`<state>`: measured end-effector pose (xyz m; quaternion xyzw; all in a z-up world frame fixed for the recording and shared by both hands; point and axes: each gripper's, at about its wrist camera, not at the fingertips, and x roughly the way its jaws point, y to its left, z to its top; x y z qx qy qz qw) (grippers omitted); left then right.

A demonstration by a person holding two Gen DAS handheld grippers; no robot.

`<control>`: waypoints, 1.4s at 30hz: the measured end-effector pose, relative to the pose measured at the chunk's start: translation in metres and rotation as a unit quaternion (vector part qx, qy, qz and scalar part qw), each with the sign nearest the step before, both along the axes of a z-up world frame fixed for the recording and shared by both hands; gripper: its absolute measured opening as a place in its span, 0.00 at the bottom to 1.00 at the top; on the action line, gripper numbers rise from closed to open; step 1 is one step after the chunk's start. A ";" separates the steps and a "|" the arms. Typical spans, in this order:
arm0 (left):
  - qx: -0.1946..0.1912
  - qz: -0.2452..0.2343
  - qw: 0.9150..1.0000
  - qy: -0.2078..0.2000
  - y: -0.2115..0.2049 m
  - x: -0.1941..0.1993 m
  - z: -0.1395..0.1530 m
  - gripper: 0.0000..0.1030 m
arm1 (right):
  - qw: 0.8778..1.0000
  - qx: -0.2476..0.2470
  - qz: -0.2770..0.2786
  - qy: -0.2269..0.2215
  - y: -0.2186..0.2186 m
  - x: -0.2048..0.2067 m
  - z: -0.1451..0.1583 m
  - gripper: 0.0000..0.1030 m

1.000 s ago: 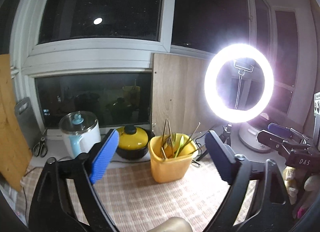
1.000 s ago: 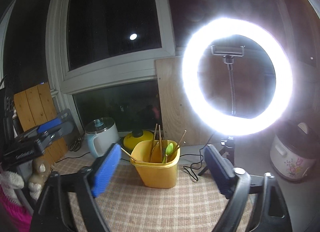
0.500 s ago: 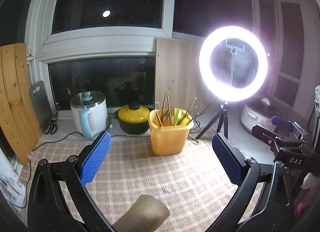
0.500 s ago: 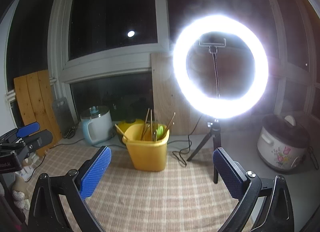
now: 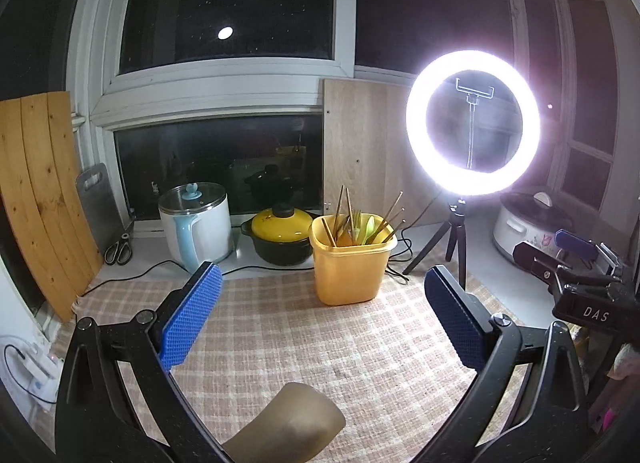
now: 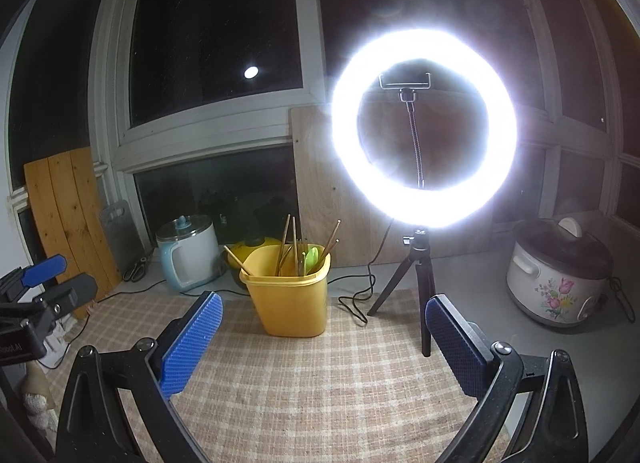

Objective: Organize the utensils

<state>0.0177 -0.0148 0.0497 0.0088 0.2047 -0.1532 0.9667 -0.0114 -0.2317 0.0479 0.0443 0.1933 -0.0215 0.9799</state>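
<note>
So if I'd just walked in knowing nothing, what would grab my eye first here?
Most likely the glowing white ring light on its small black tripod, blazing at the back right of the counter against the dark windows. Next, the yellow-orange plastic bin standing on the checked mat, bristling with chopsticks and a green spoon. Beside it sit a yellow-lidded black pot and a white electric cooker with a glass lid.

Left tool (image 5: 320, 317) and right tool (image 6: 322, 337) were both spread wide, holding nothing, side by side.
</note>
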 end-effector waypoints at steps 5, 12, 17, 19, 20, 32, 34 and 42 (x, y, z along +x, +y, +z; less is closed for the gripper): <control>0.004 0.005 1.000 0.001 0.002 0.002 -0.001 1.00 | 1.000 -0.002 -0.005 -0.002 0.001 0.002 -0.001 1.00; 0.005 0.005 1.000 0.002 0.002 0.003 -0.003 1.00 | 1.000 -0.001 -0.003 0.002 0.002 0.007 -0.005 1.00; 0.004 0.005 1.000 0.004 0.002 0.005 -0.005 1.00 | 1.000 0.002 -0.004 0.007 0.001 0.014 -0.011 1.00; 0.004 0.004 1.000 0.006 0.002 0.007 -0.007 1.00 | 1.000 0.004 -0.002 0.011 0.001 0.016 -0.013 1.00; 0.004 0.003 1.000 0.006 0.002 0.008 -0.007 1.00 | 1.000 0.005 -0.002 0.013 0.000 0.017 -0.014 1.00; 0.009 0.000 1.000 0.013 -0.003 0.021 -0.011 1.00 | 1.000 0.003 -0.009 0.018 -0.006 0.030 -0.019 1.00; 0.010 -0.002 1.000 0.014 -0.003 0.024 -0.012 1.00 | 1.000 0.003 -0.010 0.019 -0.006 0.032 -0.020 1.00; 0.012 0.000 1.000 0.023 -0.002 0.032 -0.018 1.00 | 1.000 0.003 -0.014 0.026 -0.010 0.039 -0.025 1.00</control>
